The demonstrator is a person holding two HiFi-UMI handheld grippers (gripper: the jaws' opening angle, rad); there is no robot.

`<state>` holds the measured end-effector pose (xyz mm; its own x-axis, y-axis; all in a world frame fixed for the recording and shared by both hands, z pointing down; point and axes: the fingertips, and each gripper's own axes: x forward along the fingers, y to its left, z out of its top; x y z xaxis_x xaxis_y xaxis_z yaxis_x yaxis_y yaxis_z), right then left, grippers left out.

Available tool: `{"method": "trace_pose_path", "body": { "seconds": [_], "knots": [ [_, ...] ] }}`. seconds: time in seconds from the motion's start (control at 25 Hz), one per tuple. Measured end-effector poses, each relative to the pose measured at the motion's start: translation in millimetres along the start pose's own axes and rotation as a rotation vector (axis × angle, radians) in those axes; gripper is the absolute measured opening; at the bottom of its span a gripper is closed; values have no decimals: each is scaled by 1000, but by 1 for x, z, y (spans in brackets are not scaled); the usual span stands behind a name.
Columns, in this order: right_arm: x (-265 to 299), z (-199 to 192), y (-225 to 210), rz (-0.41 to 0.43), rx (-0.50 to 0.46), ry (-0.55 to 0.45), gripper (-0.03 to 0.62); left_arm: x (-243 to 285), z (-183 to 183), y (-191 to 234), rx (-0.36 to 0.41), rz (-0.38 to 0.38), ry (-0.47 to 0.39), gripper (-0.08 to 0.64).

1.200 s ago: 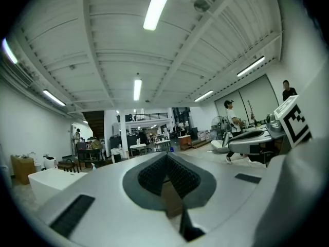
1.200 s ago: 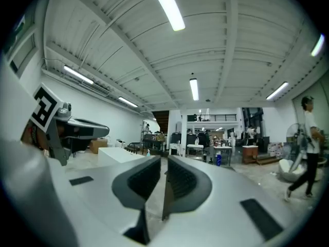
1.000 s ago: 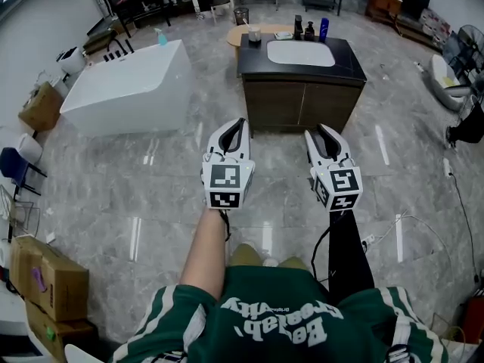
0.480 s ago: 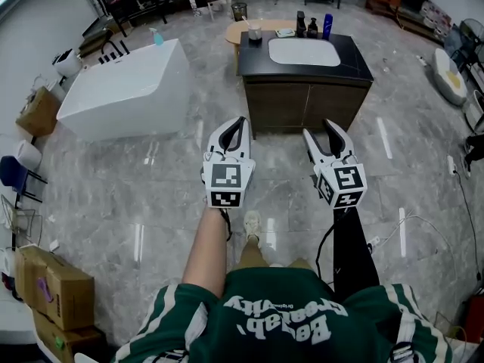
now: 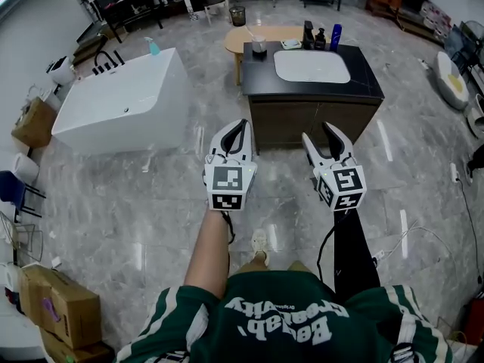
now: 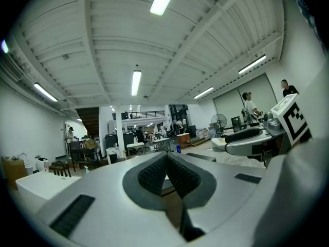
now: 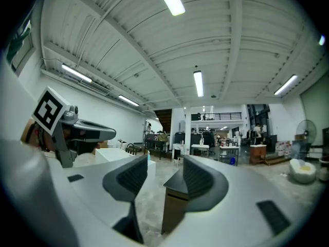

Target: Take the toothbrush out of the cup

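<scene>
Grey marble-pattern tile floor (image 5: 136, 195) lies open between the person and the dark wood cabinet (image 5: 310, 116). The cabinet's front face is square-on ahead, and its black countertop (image 5: 370, 82) overhangs slightly on all sides. The white rectangular bathtub (image 5: 121, 100) stands to the left, apart from the cabinet, with a floor lane between them. A thin cable (image 5: 408, 233) loops on the floor at right. Brown cardboard boxes (image 5: 57, 308) are stacked at the lower left edge.

Both grippers are held level over the floor, short of the cabinet and well apart from the cup.
- Left gripper (image 5: 240, 123): its own view shows the ribbed pads pressed together at the tips (image 6: 165, 156), clenched on nothing.
- Right gripper (image 5: 319, 132): jaws apart and opening. Only floor and the cabinet corner show through the gap (image 7: 165, 161), and nothing is held.

Containers:
- A small translucent cup (image 5: 259, 47) sits at the countertop's far left corner, against the round light-wood table (image 5: 249, 35) behind.
- The toothbrush (image 5: 252, 35) stands in the cup as a thin stick leaning left.
- A white oval sink basin (image 5: 311, 65) is set into the countertop.
- Two dark bottles (image 5: 308, 35) and a blue bottle (image 5: 335, 36) line the far edge.
- A dark bin (image 5: 238, 15) stands beyond the table. Its contents are too small to make out.
</scene>
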<state>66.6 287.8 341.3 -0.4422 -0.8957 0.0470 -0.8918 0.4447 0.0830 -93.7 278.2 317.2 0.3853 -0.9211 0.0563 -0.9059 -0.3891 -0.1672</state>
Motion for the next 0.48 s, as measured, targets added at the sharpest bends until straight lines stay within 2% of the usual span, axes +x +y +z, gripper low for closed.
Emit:
{"method": "trace_pose_path", "body": {
  "seconds": [0.32,0.48],
  "knots": [
    [91,-5,-12,-36,17,29,204,72,-12,56,-3,-37,11,0],
    [131,-9,-10,-28,14,37,207,98,-22,80,7,-47,18,0]
  ]
}}
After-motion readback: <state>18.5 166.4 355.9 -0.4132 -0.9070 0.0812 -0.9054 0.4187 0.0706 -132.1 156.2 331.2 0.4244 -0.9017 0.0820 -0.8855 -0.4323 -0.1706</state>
